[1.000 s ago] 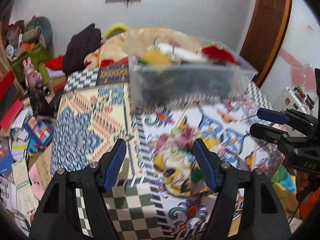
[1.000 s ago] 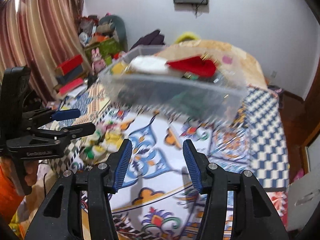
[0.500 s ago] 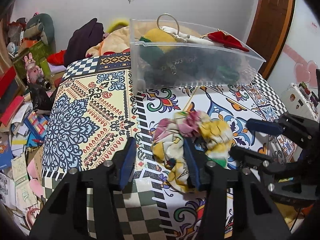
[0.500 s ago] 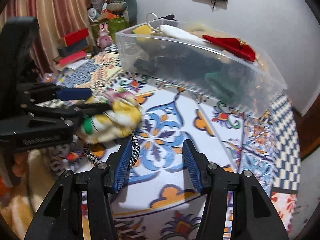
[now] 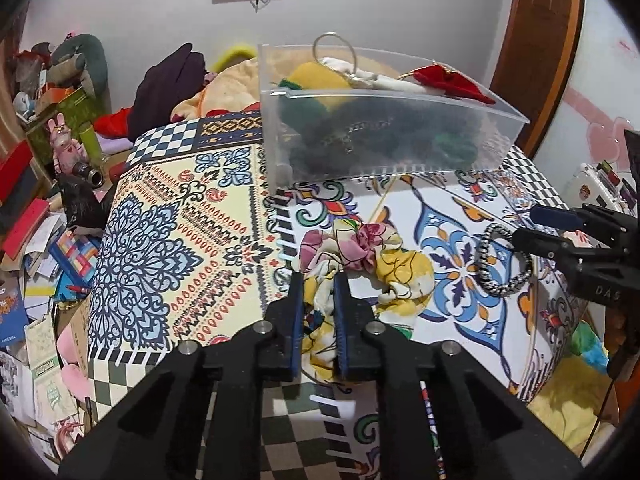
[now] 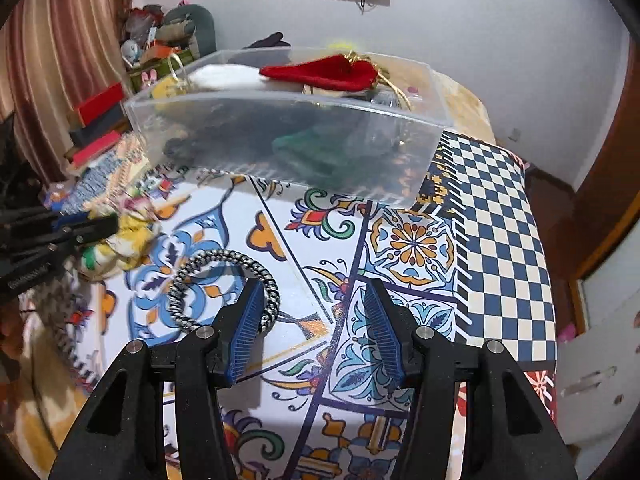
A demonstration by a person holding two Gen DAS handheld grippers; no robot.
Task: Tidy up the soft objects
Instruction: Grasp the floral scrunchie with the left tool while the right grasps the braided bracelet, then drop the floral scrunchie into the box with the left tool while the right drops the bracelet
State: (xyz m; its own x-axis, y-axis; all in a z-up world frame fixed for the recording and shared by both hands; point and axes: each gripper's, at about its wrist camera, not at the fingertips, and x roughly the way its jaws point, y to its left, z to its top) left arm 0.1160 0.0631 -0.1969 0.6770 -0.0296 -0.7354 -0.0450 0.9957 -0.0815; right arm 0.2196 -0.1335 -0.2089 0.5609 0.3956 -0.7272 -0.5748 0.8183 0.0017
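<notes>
left tongs (image 5: 317,300) pinched on floral scrunchie (image 5: 360,264), just before clear bin (image 5: 384,136) | right tongs (image 6: 308,320) gaping, empty, beside braided band (image 6: 224,290) | bin part-filled; both pieces still to go in

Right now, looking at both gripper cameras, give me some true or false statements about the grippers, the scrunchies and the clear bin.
1. The left gripper is clamped on the floral scrunchie. True.
2. The right gripper holds the braided black-and-white band. False: it is open, and the band lies on the cloth.
3. The clear bin is empty. False: it holds dark, yellow, white and red items.
4. A red pouch lies on top of the bin's contents. True.
</notes>
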